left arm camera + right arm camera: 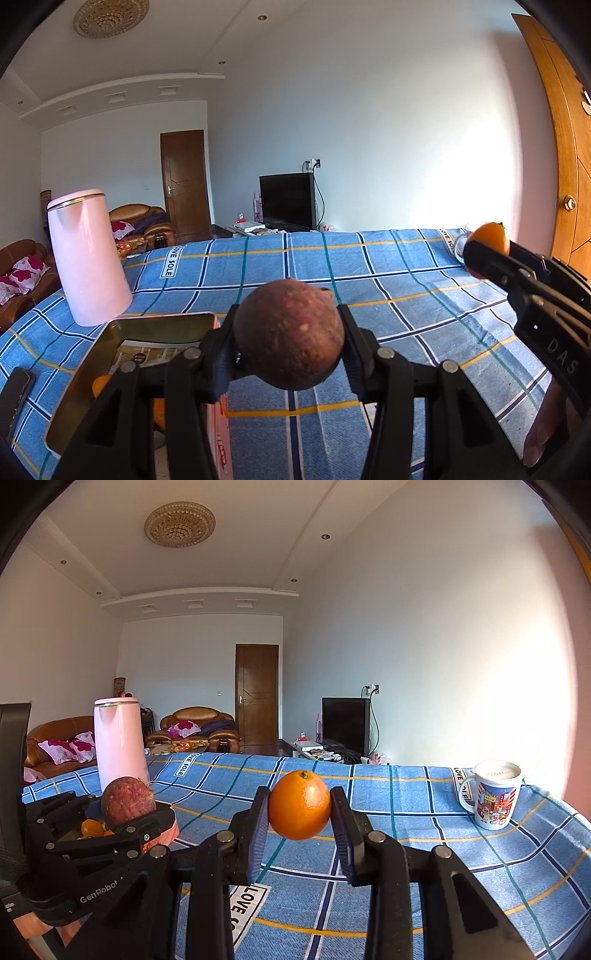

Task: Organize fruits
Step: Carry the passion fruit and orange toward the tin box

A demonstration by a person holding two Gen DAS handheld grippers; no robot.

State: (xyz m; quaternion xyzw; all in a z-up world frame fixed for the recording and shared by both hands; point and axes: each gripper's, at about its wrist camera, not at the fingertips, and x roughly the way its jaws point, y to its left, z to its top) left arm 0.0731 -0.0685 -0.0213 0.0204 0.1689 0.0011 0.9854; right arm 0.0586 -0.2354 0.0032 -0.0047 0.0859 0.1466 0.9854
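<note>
Left wrist view: a reddish-brown fruit (289, 335) is clamped by the left gripper (289, 343) above the blue tablecloth (388, 295), a box (74, 387) at eight o'clock.

Right wrist view: an orange (299, 804) is pinched by the right gripper (300, 812), stem end at twelve o'clock.

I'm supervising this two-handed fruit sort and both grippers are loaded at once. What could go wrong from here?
1. The left gripper pinches the round reddish-brown fruit by its sides only, in the air; it could slip out and roll over the tablecloth.
2. The right gripper holds the orange the same way, with the mug nearby; a wide swing might knock it.
3. The gold box stands close to the pink kettle, so lowering fruit there could bump it.
</note>
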